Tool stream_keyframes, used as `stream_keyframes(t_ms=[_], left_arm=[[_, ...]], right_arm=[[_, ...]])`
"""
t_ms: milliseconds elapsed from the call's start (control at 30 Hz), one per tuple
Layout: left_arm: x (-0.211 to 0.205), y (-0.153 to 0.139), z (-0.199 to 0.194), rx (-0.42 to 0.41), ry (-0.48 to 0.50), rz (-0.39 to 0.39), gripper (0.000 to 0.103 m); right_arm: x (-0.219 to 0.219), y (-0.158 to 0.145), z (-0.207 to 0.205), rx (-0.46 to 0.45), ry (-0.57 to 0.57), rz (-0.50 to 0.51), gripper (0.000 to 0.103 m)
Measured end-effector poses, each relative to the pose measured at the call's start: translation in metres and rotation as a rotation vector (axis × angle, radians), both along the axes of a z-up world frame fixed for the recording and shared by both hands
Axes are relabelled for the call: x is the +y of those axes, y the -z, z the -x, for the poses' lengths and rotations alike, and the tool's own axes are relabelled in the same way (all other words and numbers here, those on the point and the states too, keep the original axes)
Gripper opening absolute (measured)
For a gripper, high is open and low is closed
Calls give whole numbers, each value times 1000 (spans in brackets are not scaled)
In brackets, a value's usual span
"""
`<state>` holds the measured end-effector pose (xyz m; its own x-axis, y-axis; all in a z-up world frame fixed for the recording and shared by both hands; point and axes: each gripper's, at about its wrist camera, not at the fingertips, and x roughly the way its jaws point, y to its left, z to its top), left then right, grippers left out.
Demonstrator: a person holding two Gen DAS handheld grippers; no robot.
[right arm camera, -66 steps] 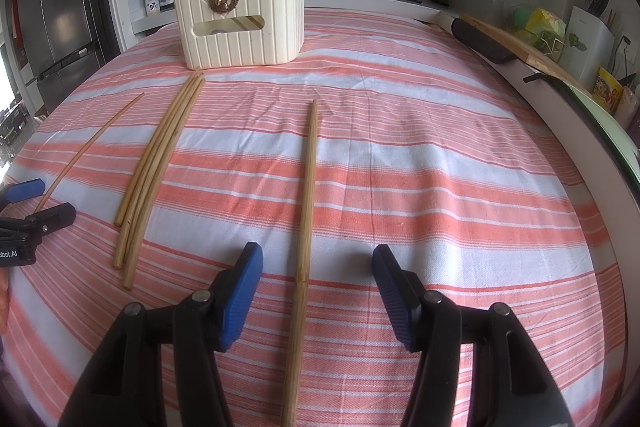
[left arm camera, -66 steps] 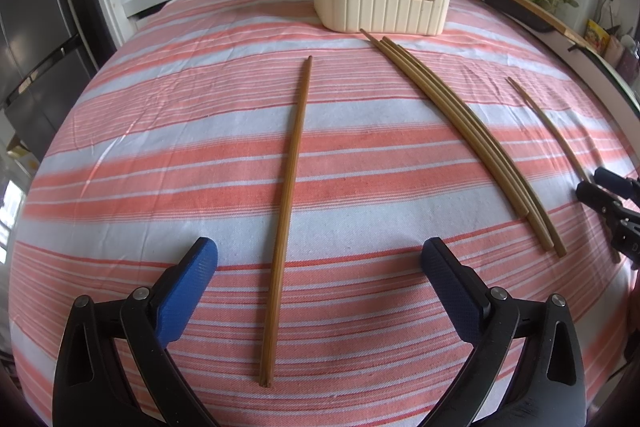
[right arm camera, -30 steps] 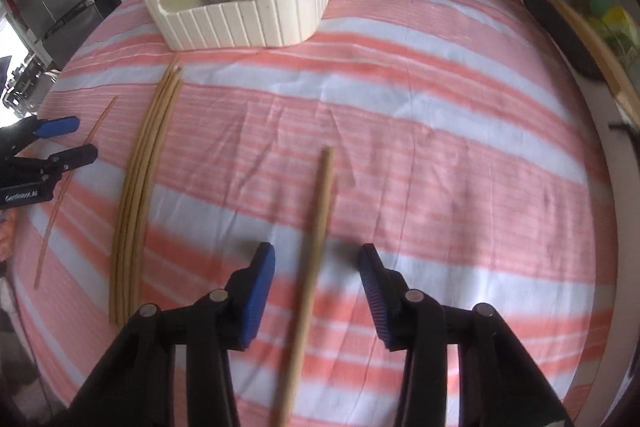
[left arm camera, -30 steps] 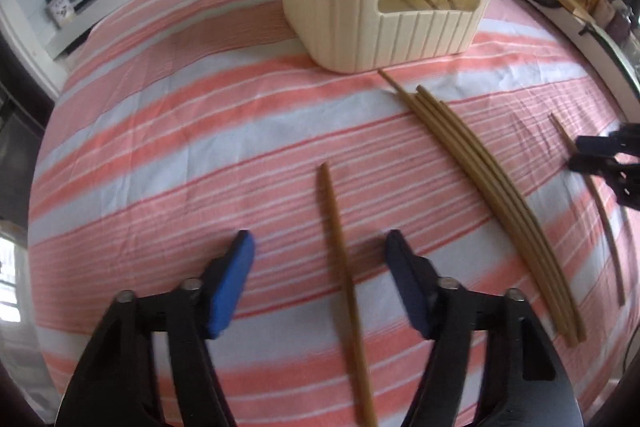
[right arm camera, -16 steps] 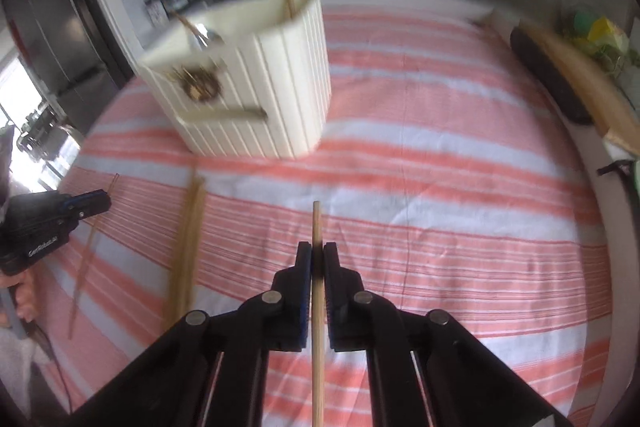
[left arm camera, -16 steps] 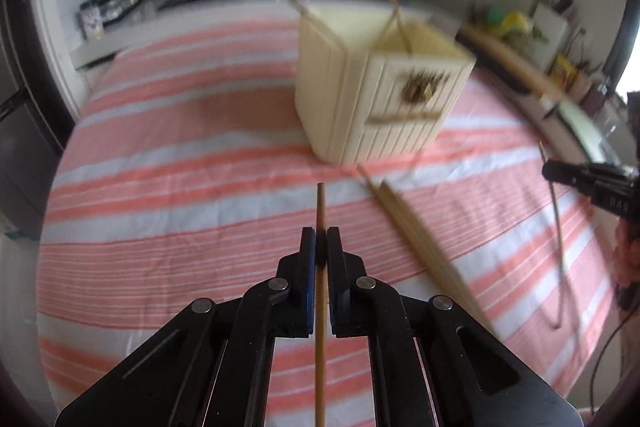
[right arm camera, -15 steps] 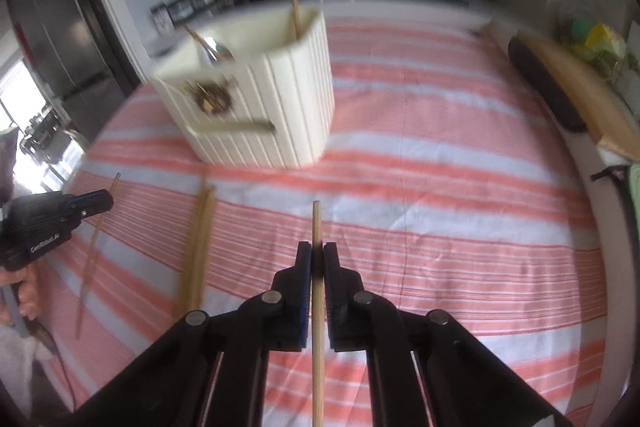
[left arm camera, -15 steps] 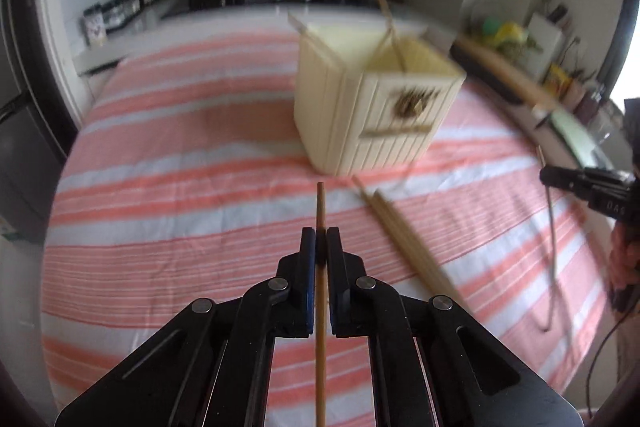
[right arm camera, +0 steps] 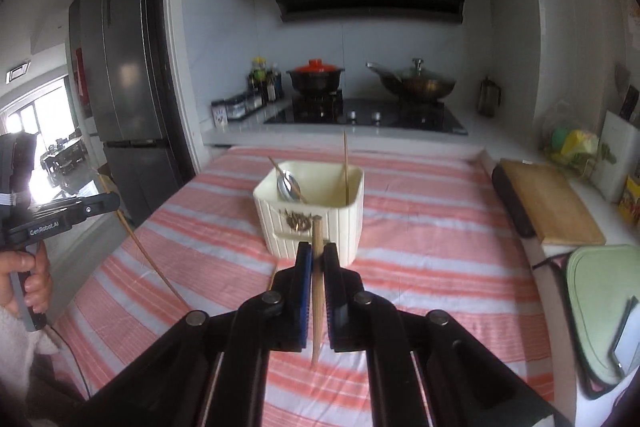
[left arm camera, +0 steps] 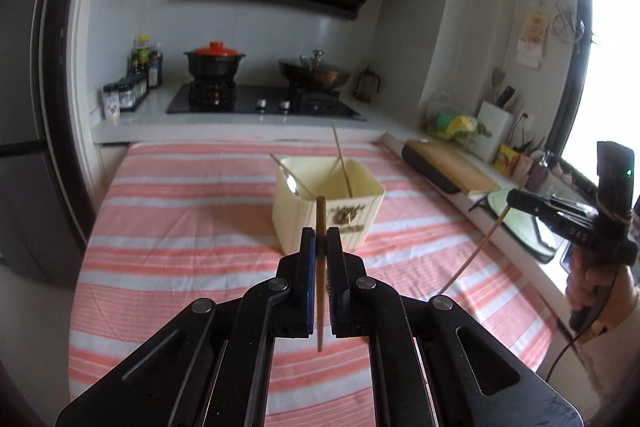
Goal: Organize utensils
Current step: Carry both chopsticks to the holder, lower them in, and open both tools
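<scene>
My left gripper [left arm camera: 320, 233] is shut on a brown chopstick [left arm camera: 320, 213], held in the air over the striped cloth. My right gripper [right arm camera: 317, 247] is likewise shut on a second chopstick [right arm camera: 317, 231], also off the table. The cream utensil holder [left arm camera: 360, 217] with a gold emblem stands just beyond both grippers; a spoon [left arm camera: 292, 185] and an upright chopstick [left arm camera: 342, 163] are inside it. The left wrist view also shows the right gripper [left arm camera: 514, 201] at the right with its thin stick hanging down. The right wrist view shows the left gripper [right arm camera: 112, 201] at the left.
The table [left arm camera: 180, 227] wears a red-and-white striped cloth. A wooden cutting board [right arm camera: 552, 203] and a pale green tray [right arm camera: 600, 307] lie along the right counter. A stove with a red-lidded pot [left arm camera: 215, 61] and a wok is behind; a dark fridge [right arm camera: 120, 67] stands left.
Both grippers have shut on the chopsticks that lay between their fingers and have risen with them off the cloth. Both views have tilted up toward the holder and stove.
</scene>
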<state>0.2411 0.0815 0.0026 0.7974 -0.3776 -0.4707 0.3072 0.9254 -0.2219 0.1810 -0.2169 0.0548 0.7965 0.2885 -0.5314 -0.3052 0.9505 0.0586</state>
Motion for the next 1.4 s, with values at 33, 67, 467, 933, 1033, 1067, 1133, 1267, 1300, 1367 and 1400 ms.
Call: stream_keyframes(t_ms=[33,67,467,933,1033,1067,1133,1267,1300,1367,1400], left_arm=[[2,-7,0,-7,-2,8,3],[3,-11,0,-10,-2,12,3],[8,-91,-47,-141,-47,38,3],[-34,-59,-179,-35,-89,47,3],[-47,-29,-203,61,-67,13,3],[-50,-20,-210,90,-60,5,4],[-57,-5,-222,145,-48,-5,4],[-70,13,-233,200,-55,-34,11],[-71,15,-233,210,-54,-25,27],[-69,16,-229,214,-60,-13,51],[-66,15,-221,203,-60,-15,54]], right_arm=[[1,-5,-3,-10,1,-11,6],[2,-10,-5,-19,4,-14,6],[20,-82,-68,-128,6,16,6],[57,-61,-176,-120,-19,40,6],[68,-33,-207,20,-38,78,6],[69,-24,-215,65,-39,80,6],[73,-7,-231,145,-54,85,6],[76,18,-251,220,-57,88,7],[76,23,-254,232,-57,73,7],[74,29,-255,243,-53,41,37],[71,28,-251,226,-44,14,47]])
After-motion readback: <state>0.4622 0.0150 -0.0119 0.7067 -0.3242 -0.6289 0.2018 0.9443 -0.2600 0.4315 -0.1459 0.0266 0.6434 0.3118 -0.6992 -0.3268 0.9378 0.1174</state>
